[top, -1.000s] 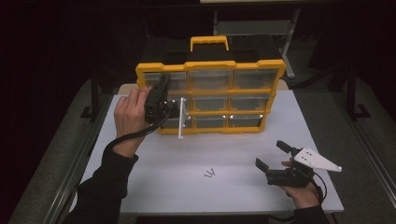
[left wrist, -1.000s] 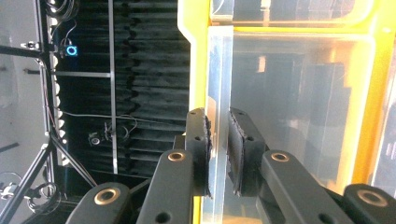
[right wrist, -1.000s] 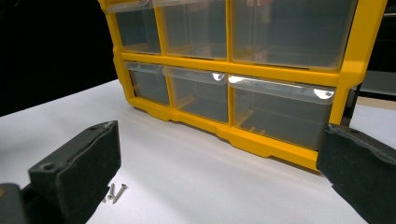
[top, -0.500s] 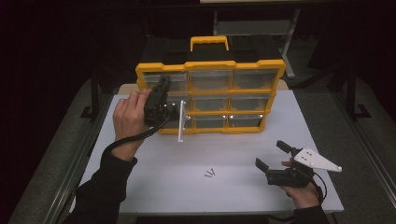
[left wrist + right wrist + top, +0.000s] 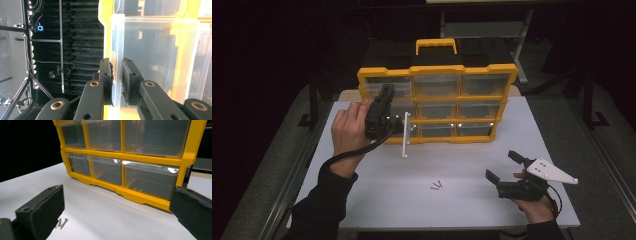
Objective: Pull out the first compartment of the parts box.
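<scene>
A yellow organizer (image 5: 437,70) with clear drawers stands upright at the back of the white table (image 5: 462,205). My left gripper (image 5: 398,124) is at its left column, shut on the front edge of a clear drawer (image 5: 405,136) that sticks out toward me; the hand hides which row it belongs to. In the left gripper view the two pads (image 5: 107,82) pinch the drawer's clear wall (image 5: 117,37). My right gripper (image 5: 502,166) rests low at the front right, open and holding nothing. Two small screws (image 5: 437,186) lie on the table between the hands, the same screws (image 5: 62,222) lying by the right gripper's left jaw.
The organizer's yellow carry handle (image 5: 436,46) rises behind its top edge. Its lower drawers (image 5: 147,180) face the right gripper, pushed in. Dark floor and a metal frame (image 5: 312,100) surround the table.
</scene>
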`<state>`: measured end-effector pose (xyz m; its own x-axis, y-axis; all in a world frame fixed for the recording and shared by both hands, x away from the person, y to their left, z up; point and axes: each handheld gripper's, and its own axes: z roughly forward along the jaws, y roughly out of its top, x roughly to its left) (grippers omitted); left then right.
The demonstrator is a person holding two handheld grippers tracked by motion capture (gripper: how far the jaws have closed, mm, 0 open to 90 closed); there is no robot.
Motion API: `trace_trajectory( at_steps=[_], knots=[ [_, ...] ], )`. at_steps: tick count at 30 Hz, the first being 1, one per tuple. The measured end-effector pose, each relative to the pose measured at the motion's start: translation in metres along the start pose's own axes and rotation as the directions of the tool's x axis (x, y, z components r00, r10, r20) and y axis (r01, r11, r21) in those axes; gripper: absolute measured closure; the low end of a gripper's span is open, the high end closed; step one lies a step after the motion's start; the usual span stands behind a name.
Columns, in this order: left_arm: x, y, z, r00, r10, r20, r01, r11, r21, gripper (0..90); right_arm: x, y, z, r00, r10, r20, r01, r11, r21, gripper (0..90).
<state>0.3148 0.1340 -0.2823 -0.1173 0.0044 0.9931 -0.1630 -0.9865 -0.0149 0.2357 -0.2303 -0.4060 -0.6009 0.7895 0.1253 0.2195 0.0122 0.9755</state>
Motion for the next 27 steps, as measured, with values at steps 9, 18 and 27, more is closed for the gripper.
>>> trace_trajectory(
  at_steps=[9, 18, 27],
  knots=[
    [0.0, 0.001, -0.007, 1.0, 0.0, -0.005, 0.0, 1.0, -0.002, 79.4, 0.0, 0.0, 0.0, 1.0, -0.001, 0.0, 0.001, 1.0, 0.0, 0.0],
    [0.001, 0.002, -0.014, 1.0, 0.002, -0.005, -0.002, 1.0, -0.008, 79.4, 0.0, 0.0, 0.0, 1.0, -0.001, 0.001, 0.001, 1.0, 0.001, 0.0],
    [0.001, 0.003, -0.022, 1.0, 0.0, -0.006, 0.0, 1.0, -0.01, 79.4, 0.0, 0.0, 0.0, 1.0, -0.002, 0.0, 0.002, 1.0, 0.002, 0.0]
  ],
)
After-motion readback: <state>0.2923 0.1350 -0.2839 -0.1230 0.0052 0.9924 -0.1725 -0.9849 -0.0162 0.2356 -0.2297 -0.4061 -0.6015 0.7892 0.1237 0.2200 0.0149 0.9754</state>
